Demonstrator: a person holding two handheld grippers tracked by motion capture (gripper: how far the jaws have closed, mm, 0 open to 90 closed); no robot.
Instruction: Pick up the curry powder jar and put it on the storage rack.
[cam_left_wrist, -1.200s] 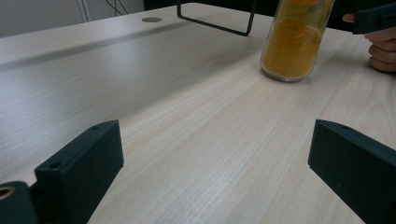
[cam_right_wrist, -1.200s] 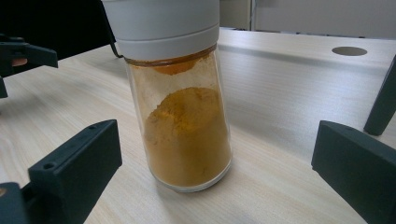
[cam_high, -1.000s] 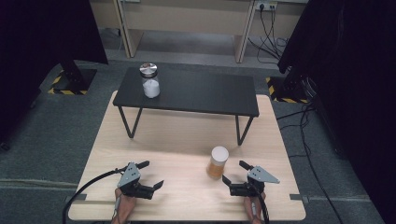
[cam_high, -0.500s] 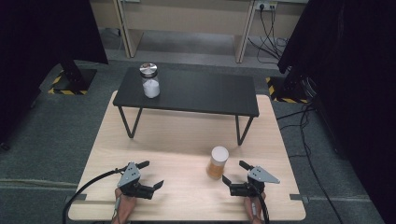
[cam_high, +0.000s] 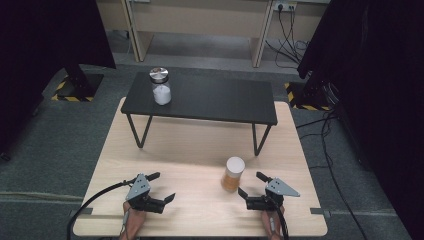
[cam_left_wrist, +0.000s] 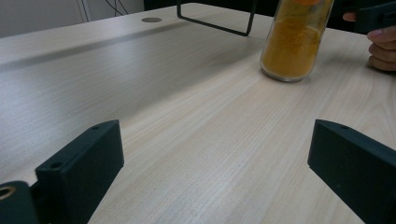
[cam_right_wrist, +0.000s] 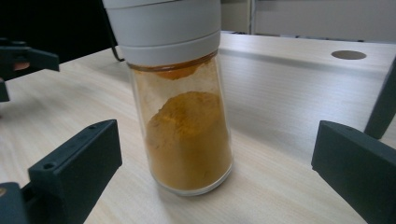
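The spice jar (cam_high: 233, 173) stands upright on the counter (cam_high: 195, 150), lower right of centre in the high view. The right claw (cam_high: 252, 190) lies just beside it, jaws spread and empty. The left claw (cam_high: 161, 187), lower left, also gapes empty.

1. Setting: a lab or test room, not a home.
2. Evidence, 12 o'clock: wall power socket (cam_high: 282, 6) with black cables (cam_high: 285, 30) hanging to the grey carpet floor (cam_high: 45, 150).
3. Evidence, 9 and 3 o'clock: black curtains (cam_high: 45, 35).
4. Evidence, 10 o'clock: yellow-black hazard-striped stand base (cam_high: 75, 87).
5. Evidence, centre: light wooden table (cam_high: 200, 145) with cable hole.
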